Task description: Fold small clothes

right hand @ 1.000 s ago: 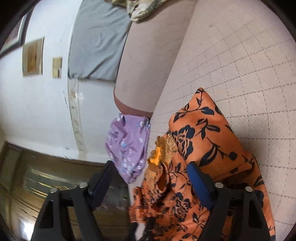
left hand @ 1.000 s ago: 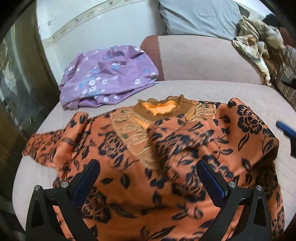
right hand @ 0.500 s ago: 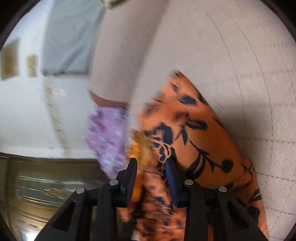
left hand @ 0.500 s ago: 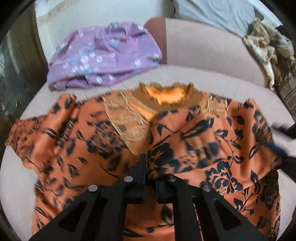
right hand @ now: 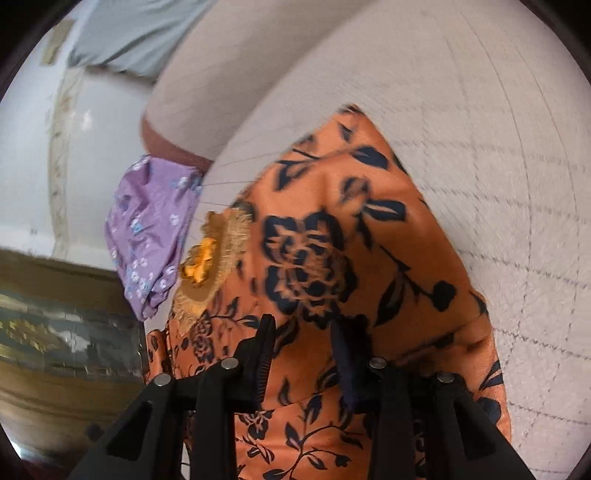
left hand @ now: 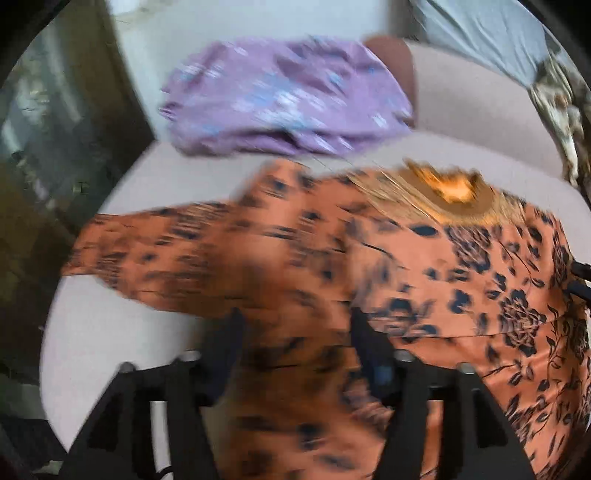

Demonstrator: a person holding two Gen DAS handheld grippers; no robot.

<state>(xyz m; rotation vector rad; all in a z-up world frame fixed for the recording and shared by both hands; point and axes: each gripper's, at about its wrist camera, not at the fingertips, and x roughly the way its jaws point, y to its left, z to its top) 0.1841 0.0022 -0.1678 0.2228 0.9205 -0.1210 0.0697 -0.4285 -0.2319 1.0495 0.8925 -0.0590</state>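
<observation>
An orange top with dark blue flowers [left hand: 461, 273] lies spread on a beige cushion, its gold-fringed neck [left hand: 454, 192] at the far side. It also shows in the right wrist view [right hand: 332, 229]. My left gripper [left hand: 295, 332] is open just over the top's near left part, with one sleeve [left hand: 159, 243] stretched out to the left. My right gripper [right hand: 303, 343] is open, its jaws a small way apart over the cloth near the right shoulder. Both views are motion-blurred.
A purple flowered garment [left hand: 284, 99] lies bunched behind the top, also in the right wrist view [right hand: 147, 236]. The beige cushion [right hand: 480, 147] extends to the right. A grey pillow [left hand: 487, 33] and a patterned cloth [left hand: 554, 103] sit at the back right. A dark cabinet [left hand: 55, 147] stands left.
Both grippers were shut on the top half a second ago and have opened. The left view has swung left, and the left sleeve now lies stretched out.
</observation>
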